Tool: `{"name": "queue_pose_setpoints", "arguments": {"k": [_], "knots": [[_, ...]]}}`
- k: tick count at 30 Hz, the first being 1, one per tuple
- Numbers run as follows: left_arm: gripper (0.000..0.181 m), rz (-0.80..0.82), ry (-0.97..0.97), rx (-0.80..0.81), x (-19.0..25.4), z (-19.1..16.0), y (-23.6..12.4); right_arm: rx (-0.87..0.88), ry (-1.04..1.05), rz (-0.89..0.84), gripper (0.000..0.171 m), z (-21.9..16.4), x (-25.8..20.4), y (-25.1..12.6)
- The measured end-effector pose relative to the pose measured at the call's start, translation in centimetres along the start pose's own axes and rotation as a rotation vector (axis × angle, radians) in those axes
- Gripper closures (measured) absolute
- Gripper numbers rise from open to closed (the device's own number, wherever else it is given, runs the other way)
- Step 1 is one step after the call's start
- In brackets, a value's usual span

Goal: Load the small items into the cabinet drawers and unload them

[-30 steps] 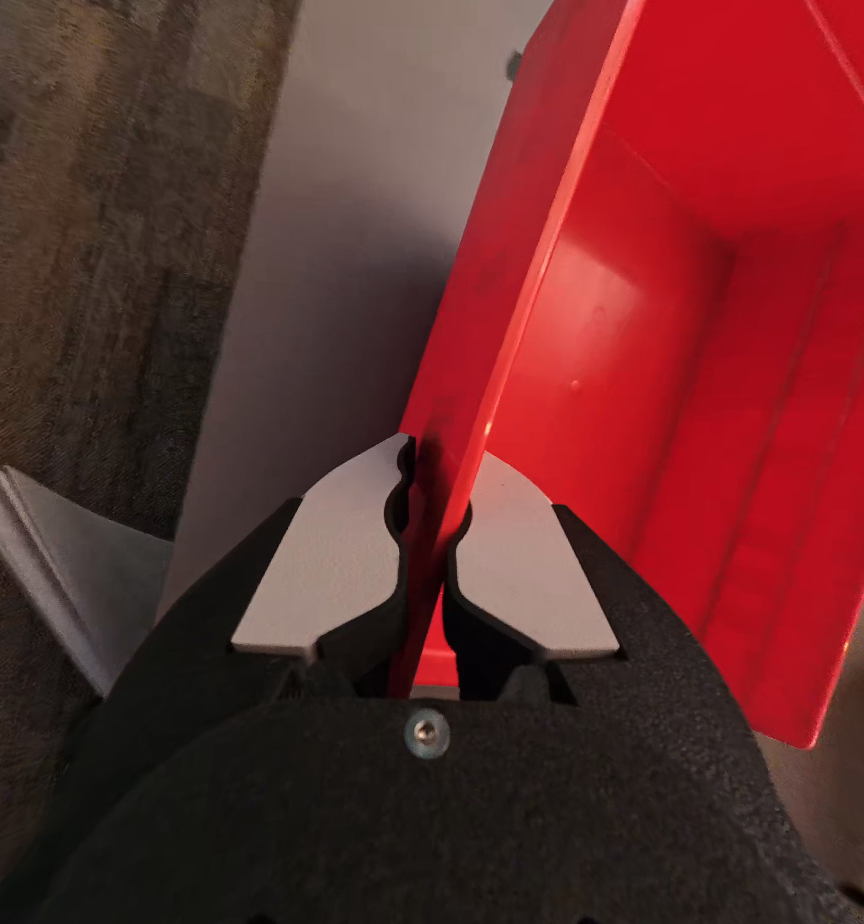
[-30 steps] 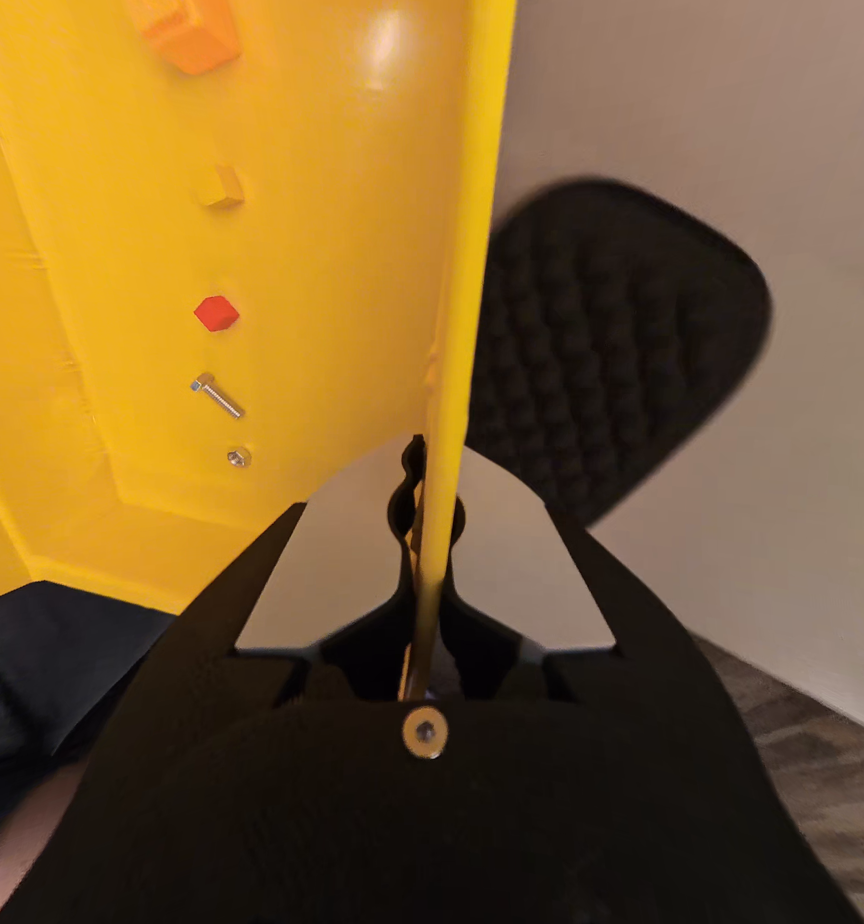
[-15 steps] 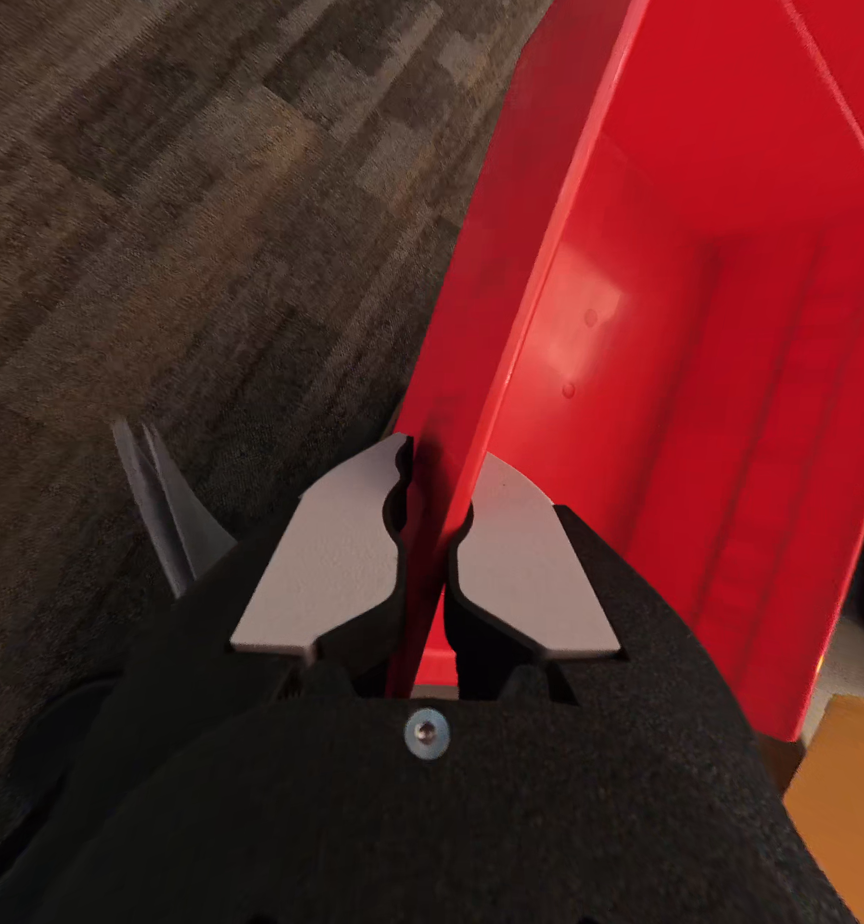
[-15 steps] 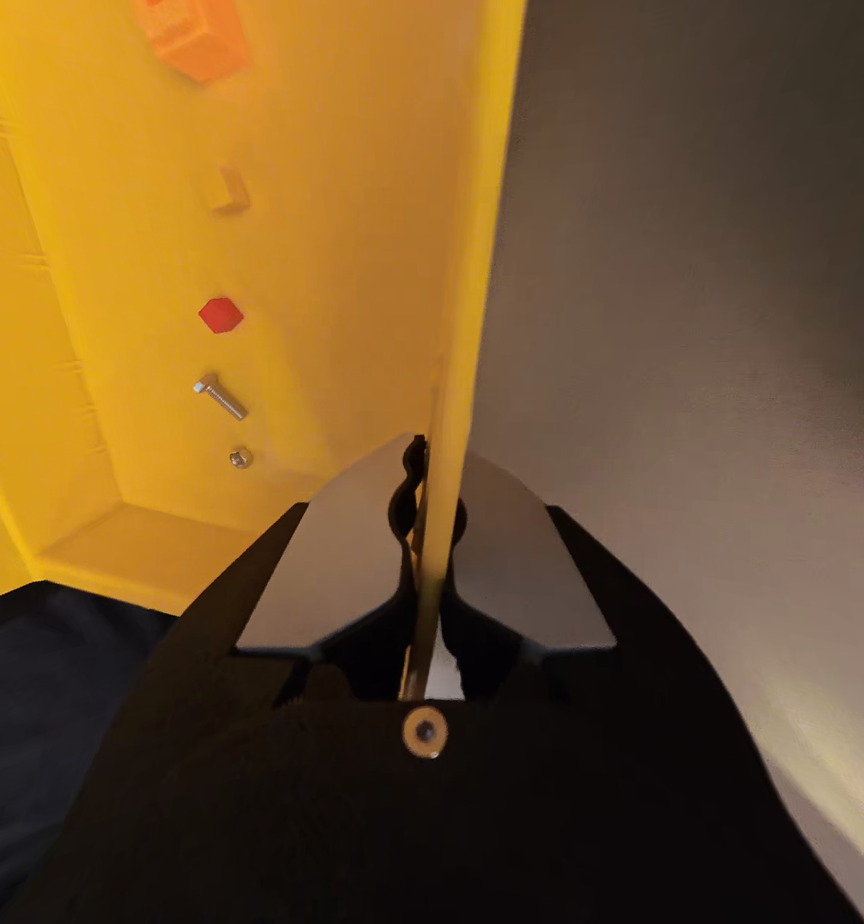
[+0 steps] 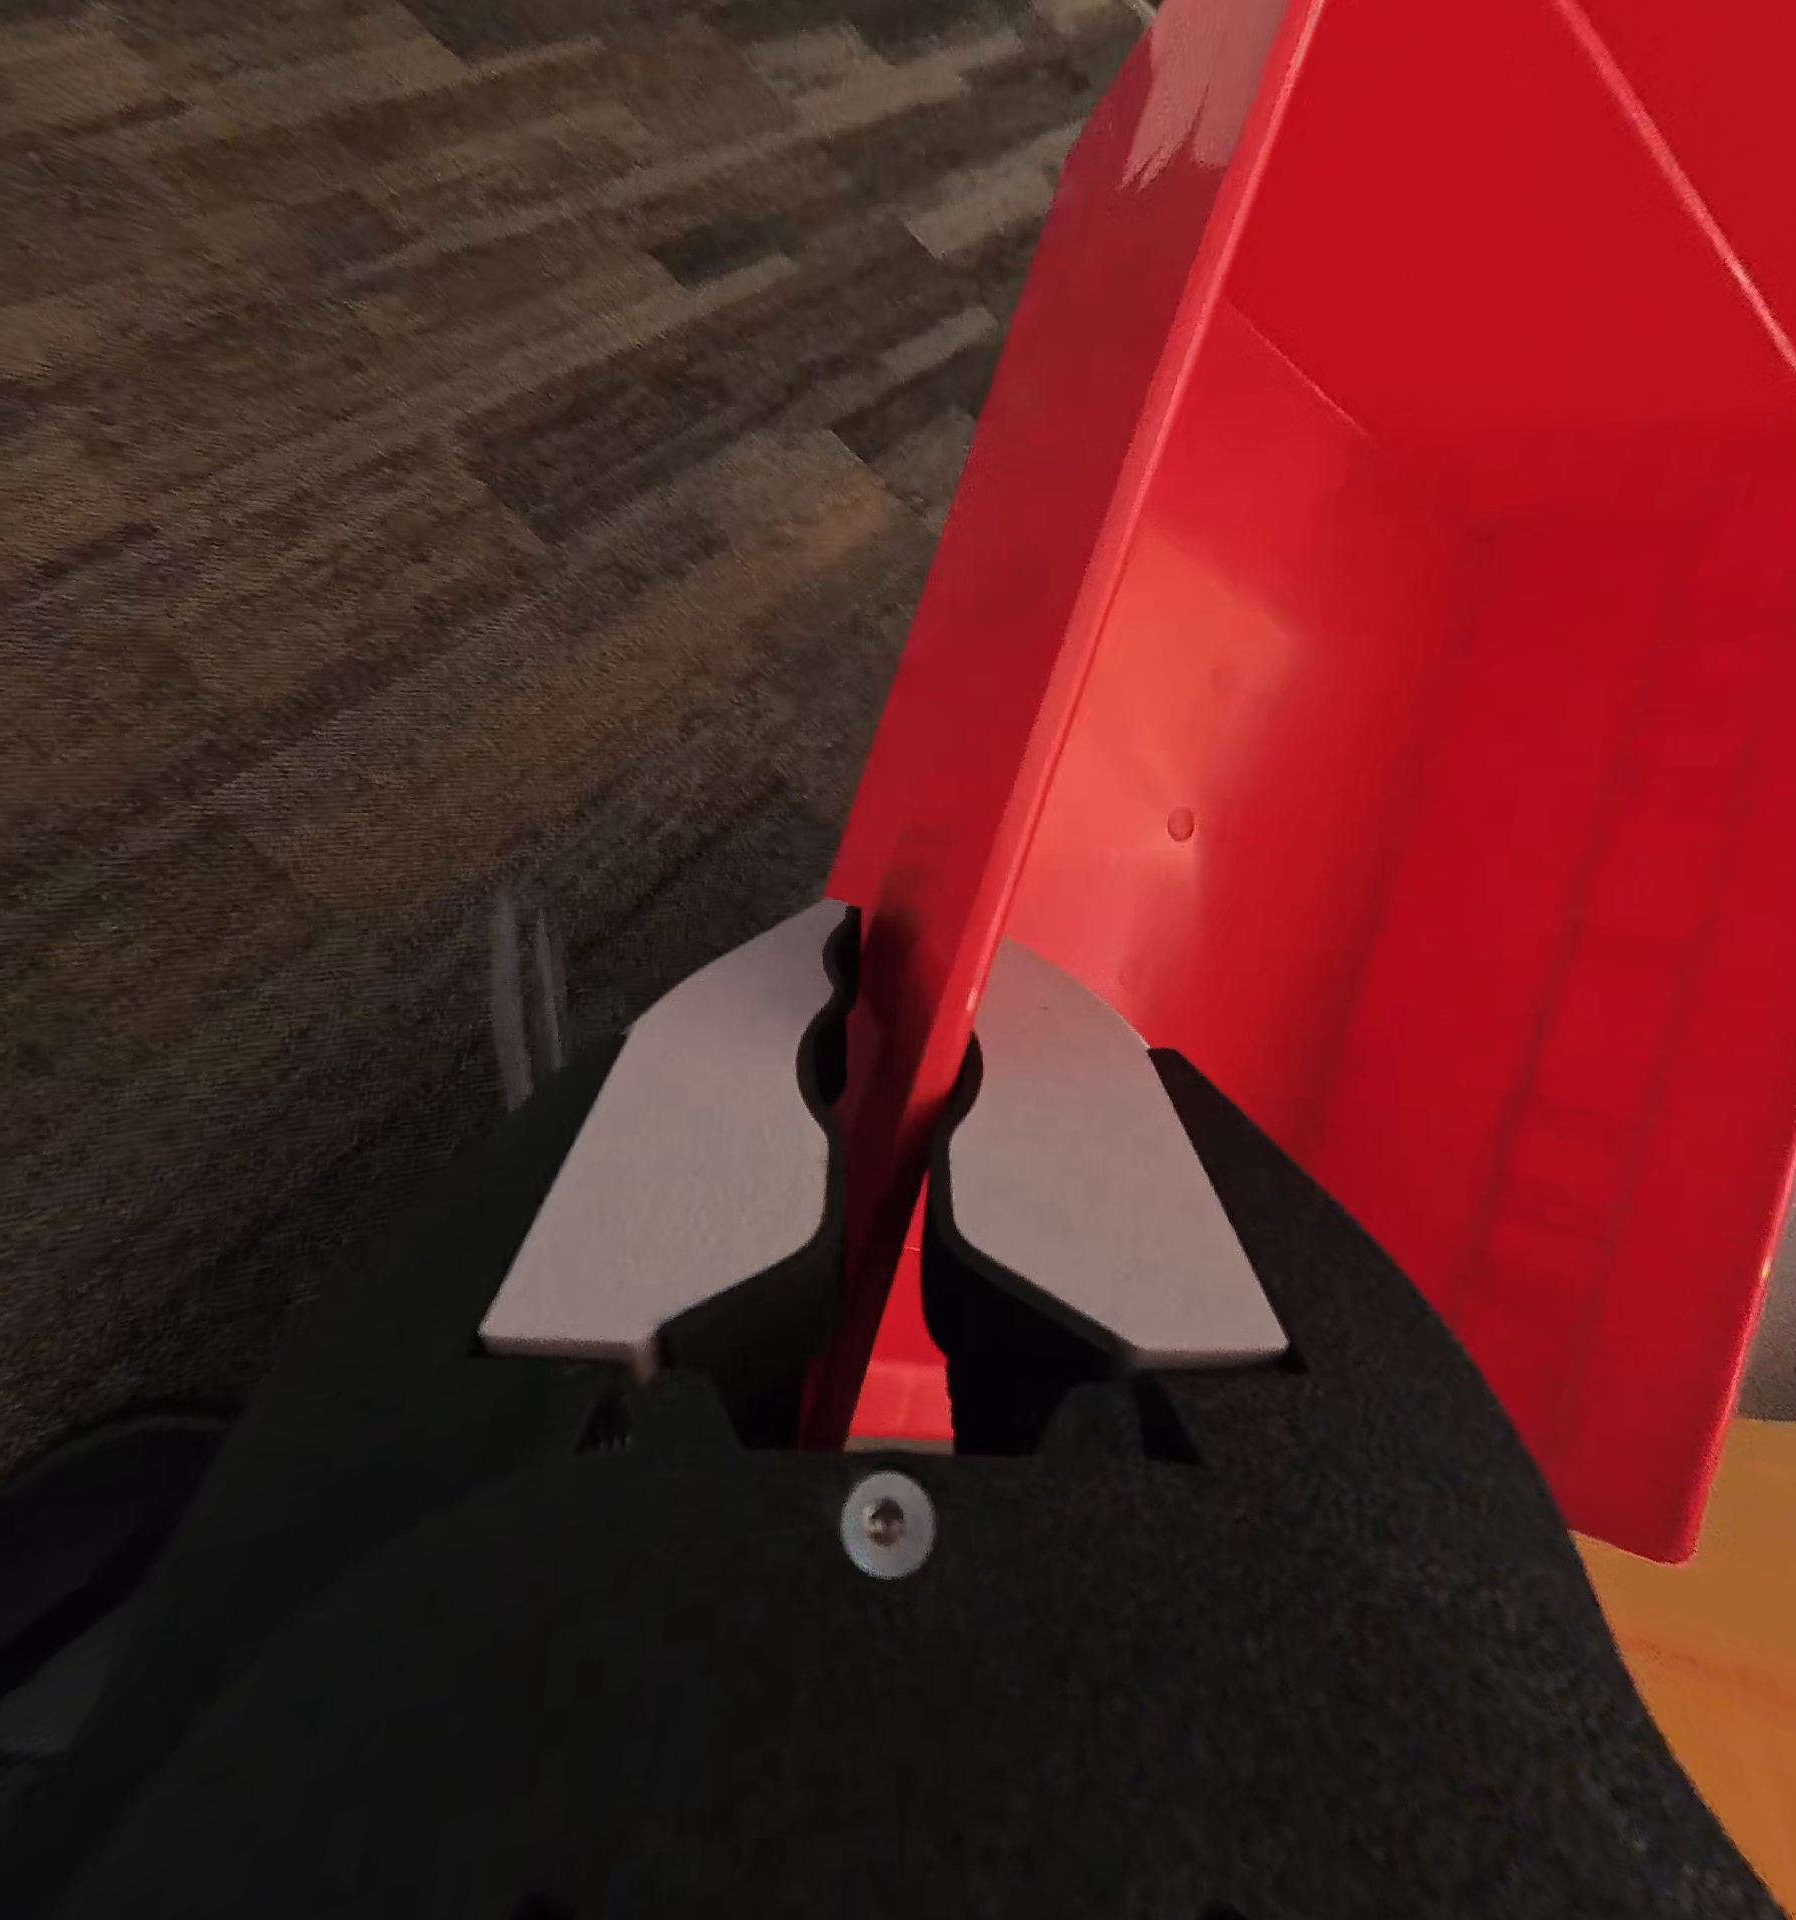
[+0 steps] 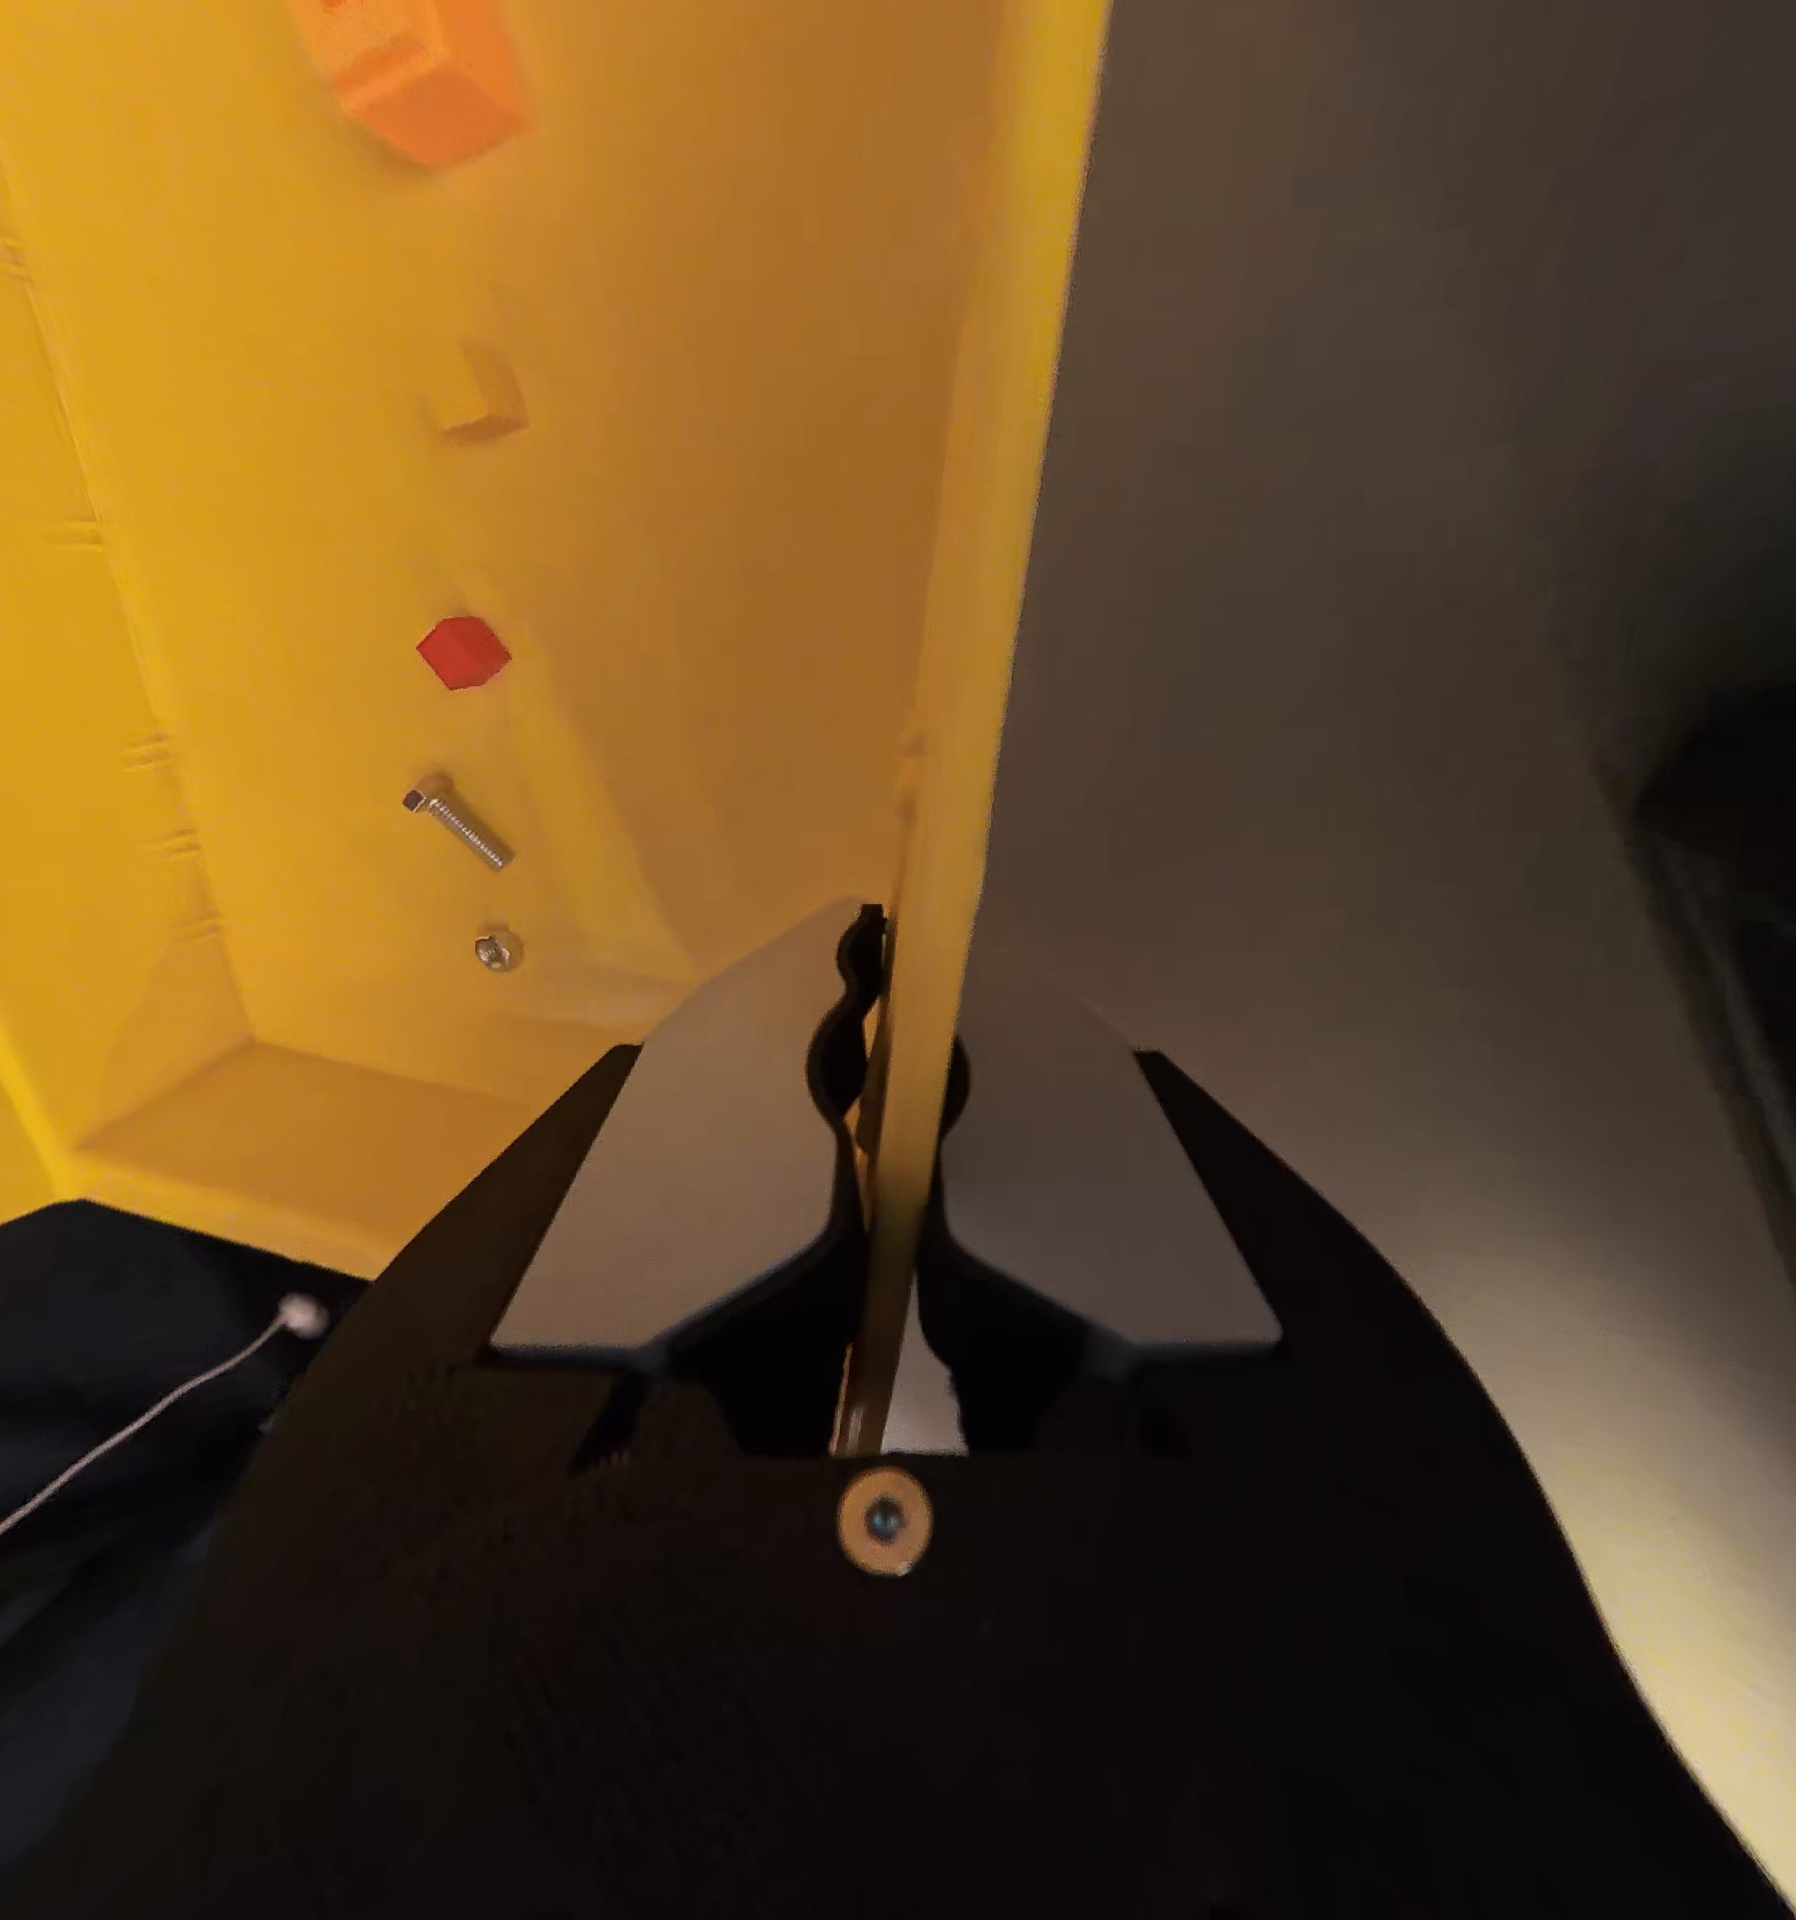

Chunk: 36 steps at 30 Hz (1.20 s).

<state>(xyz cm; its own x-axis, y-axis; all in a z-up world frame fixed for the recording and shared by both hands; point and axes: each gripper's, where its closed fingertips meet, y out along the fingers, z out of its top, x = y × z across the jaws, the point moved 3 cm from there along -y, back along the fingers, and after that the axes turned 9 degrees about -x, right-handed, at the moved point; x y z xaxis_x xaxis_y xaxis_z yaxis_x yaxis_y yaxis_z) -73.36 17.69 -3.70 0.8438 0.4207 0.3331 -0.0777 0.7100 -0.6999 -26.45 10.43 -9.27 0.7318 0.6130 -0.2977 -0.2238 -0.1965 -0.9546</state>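
Observation:
My left gripper (image 5: 899, 1023) is shut on the left side wall of a red drawer (image 5: 1445, 779), which it holds in the air above carpet; no items show inside it. My right gripper (image 6: 909, 1023) is shut on the right side wall of a yellow drawer (image 6: 250, 468). Inside the yellow drawer lie an orange block (image 6: 426, 73), a small yellow cube (image 6: 478, 395), a small red cube (image 6: 463, 652), a metal bolt (image 6: 458, 821) and a metal nut (image 6: 499, 951).
Brown patterned carpet (image 5: 354, 520) fills the left of the left wrist view. An orange-yellow surface (image 5: 1725, 1714) shows at its lower right. A pale grey surface (image 6: 1393, 727) lies right of the yellow drawer, with dark fabric (image 6: 94, 1351) and a thin white cord at lower left. My right fingertips sit around 50 centimetres from my left ones.
The left gripper has carried the red drawer off the pale surface to over the carpet. The right view has swung away from a black mesh chair. Both grasps stay unchanged.

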Motion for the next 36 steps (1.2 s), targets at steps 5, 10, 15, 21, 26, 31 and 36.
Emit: {"name": "queue_pose_setpoints", "arguments": {"k": [5, 10, 15, 21, 26, 31, 36], "knots": [[0.171, 0.040, -0.046, 0.067, -1.5, 0.5, -0.8, -0.018, 0.027, -0.008, 0.167, 3.5, 0.1, -0.1], [0.170, 0.032, -0.102, 0.098, -2.9, 0.5, -1.1, -0.044, 0.018, -0.031, 0.167, 4.4, 0.3, -0.4], [0.171, 0.033, -0.123, 0.087, -4.3, -0.1, -2.0, -0.035, 0.078, -0.019, 0.167, 3.7, 1.1, -0.5], [0.170, 0.034, -0.087, 0.077, -4.4, -0.5, -3.7, 0.016, 0.187, -0.001, 0.167, 4.9, 2.1, -0.4], [0.170, 0.001, 0.009, 0.067, -2.1, 0.1, -3.9, 0.047, 0.285, -0.024, 0.167, 7.4, 2.7, -0.7], [0.171, -0.017, 0.114, 0.070, -1.4, -0.7, -5.5, 0.088, 0.381, -0.027, 0.167, 9.3, 3.6, -0.8], [0.171, -0.004, 0.128, 0.091, -3.9, -2.0, -8.2, 0.120, 0.512, -0.094, 0.167, 9.9, 5.6, -1.2]]}}
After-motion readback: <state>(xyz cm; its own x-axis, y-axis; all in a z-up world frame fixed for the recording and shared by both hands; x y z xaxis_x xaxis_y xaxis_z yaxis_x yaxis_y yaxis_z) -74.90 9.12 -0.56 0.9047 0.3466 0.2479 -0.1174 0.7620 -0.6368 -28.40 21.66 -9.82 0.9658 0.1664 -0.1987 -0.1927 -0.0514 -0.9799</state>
